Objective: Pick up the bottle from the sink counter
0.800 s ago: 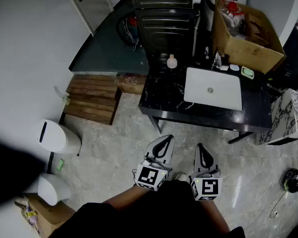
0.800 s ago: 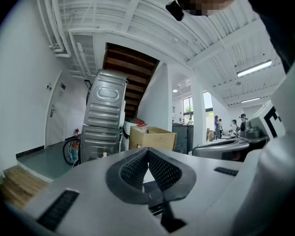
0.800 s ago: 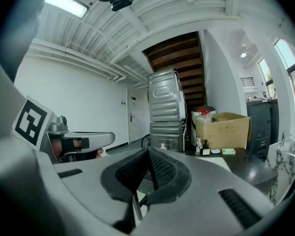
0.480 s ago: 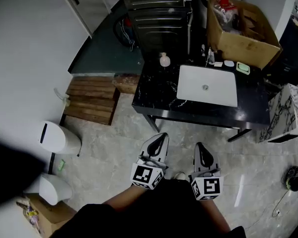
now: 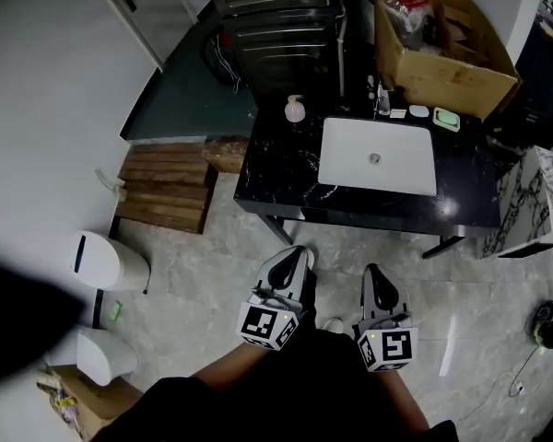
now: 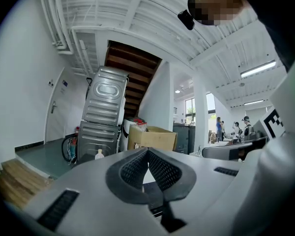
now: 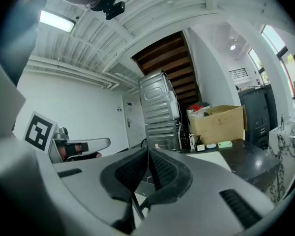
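Evidently only the approach is in hand: the left gripper (image 5: 292, 260) and right gripper (image 5: 376, 279) are held closed and empty, well short of the sink counter (image 5: 281, 178) — the bottle (image 5: 295, 110) is set at its far left corner. One gripper's jaws must next be opened and brought around it.

We see the bottle (image 5: 295, 110) — small, round, pale pink, with a pump top. It stands upright at the black table's (image 5: 281, 168) back left corner, just beside the white sink (image 5: 407, 169).

A cardboard box (image 5: 447, 81) is standing just right of the stacked grey machines (image 5: 276, 40). A wooden pallet (image 5: 166, 187) is lying left of them, nearer the viewer, and a white bin (image 5: 106, 261) is sitting beyond it.
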Tool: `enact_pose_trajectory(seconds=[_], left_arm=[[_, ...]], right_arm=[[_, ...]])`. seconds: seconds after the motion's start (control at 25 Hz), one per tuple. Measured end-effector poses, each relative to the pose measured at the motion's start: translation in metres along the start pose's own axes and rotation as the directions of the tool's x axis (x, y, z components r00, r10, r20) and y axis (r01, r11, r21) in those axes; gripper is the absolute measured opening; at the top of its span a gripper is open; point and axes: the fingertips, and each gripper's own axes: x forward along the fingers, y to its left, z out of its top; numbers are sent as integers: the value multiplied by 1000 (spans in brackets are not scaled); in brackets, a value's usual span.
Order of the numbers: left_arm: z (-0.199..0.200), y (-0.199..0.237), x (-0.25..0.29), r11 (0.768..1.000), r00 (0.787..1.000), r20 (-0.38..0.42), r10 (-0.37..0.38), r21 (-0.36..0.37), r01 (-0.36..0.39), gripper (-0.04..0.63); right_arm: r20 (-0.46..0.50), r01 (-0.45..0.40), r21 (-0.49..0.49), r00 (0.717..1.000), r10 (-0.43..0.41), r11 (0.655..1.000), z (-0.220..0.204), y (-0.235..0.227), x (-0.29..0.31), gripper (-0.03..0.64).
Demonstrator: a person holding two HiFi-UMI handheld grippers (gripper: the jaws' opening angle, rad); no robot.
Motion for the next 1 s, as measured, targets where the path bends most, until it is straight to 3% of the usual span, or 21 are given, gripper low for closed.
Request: enact_pose_trajectory(seconds=[0.36,1.0], left_arm=[[-9,59,74,1000,999,-42,17,1,-17,14],[1,224,198,998,998,-55,29,-53,-32,14]], right_arm=[[-81,45,-21,996,-46,999,-10,-28,62,40],[-155,-2,-88,988,-11,996,17,-28,274,40]])
